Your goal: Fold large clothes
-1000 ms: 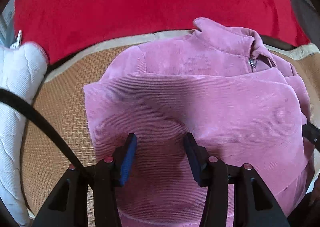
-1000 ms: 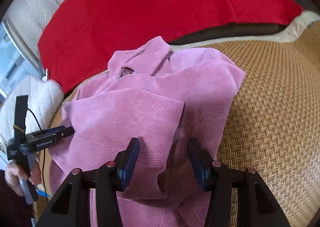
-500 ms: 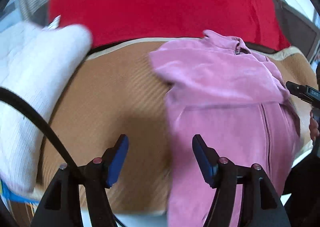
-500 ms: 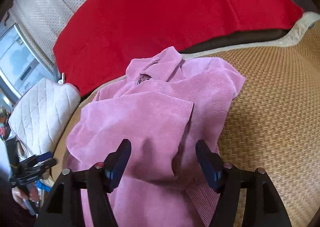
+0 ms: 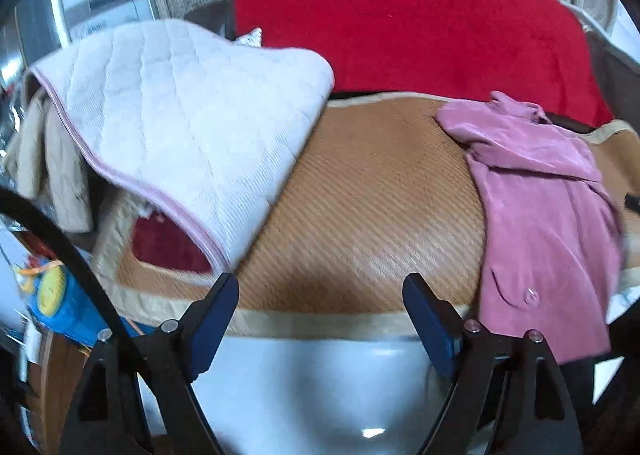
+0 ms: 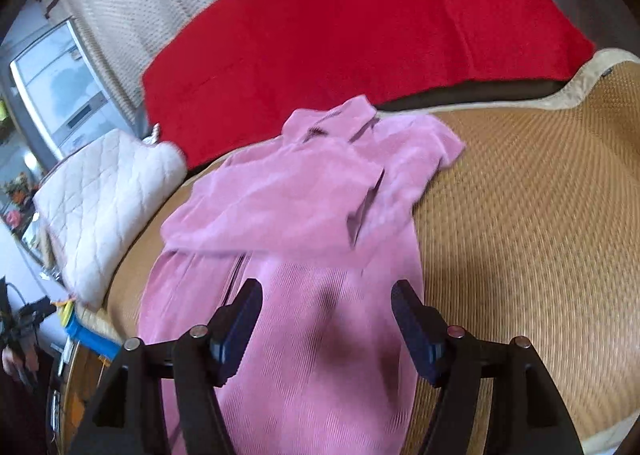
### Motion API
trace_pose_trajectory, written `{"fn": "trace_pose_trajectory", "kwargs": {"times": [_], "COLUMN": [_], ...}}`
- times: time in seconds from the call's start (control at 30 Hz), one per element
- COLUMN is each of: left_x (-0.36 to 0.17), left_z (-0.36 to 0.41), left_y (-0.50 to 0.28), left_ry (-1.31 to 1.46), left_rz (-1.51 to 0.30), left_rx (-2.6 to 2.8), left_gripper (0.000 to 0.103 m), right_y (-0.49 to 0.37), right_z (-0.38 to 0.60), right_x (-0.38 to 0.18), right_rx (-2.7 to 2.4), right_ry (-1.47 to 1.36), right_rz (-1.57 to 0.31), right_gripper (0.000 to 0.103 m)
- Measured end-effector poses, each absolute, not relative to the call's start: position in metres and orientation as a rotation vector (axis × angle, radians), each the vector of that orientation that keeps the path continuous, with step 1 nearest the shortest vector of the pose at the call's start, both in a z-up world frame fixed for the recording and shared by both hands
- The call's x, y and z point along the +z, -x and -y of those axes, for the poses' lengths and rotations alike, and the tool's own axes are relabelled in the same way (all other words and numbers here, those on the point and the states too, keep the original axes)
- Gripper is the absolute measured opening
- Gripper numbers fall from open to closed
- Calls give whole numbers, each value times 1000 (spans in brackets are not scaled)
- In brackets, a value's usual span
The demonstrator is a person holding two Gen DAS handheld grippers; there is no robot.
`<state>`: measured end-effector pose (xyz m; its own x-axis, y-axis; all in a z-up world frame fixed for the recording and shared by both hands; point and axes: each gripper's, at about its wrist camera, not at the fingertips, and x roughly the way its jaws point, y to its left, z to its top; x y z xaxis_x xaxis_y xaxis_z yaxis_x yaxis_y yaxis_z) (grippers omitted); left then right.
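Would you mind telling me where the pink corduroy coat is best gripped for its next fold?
Probably the pink corduroy coat's hem, taken from the mat's near edge: the sleeves already lie folded across its chest, and the long lower body hangs off that edge, so it can be lifted toward the collar.

One pink coat (image 6: 304, 223) lies on one woven mat (image 6: 540, 223), and behind them is one red blanket (image 6: 360, 35) with one white quilted pad (image 5: 180, 115) off to the side. Two grippers are about, the left (image 5: 320, 319) and the right (image 6: 326, 321) (two dark fingers apiece).
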<state>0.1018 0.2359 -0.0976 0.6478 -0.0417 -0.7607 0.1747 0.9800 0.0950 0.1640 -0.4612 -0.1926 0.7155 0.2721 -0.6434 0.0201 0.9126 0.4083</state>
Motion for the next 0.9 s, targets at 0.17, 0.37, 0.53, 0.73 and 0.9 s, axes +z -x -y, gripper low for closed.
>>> {"fn": "trace_pose_trajectory", "kwargs": {"times": [0.17,0.37,0.53,0.73,0.9], "left_x": [-158,-242,-276,-291,-311], "left_z": [-212,-171,-154,-150,-150], "left_y": [-100,-128,-154,-159,-154], "left_ry": [-1,165,315,435,513], "left_rz": [-955,-1144,-1222,-1209,-1229], "left_rx": [-392,-609,-795,-979,-1029], "left_gripper": [84,84,84,85,85], "right_y": [-104,-59,-61,-90,-103], "right_z": [465,478,473,451,450], "right_x": [-220,-267,-312,-341,-362], "right_rx": [202,155,191,273,291], "right_ry": [-527,-574,-579,-454,-464], "right_rz": [-857,-1051,-1215,-1272,-1279], "right_gripper": [74,80,80,81,83]}}
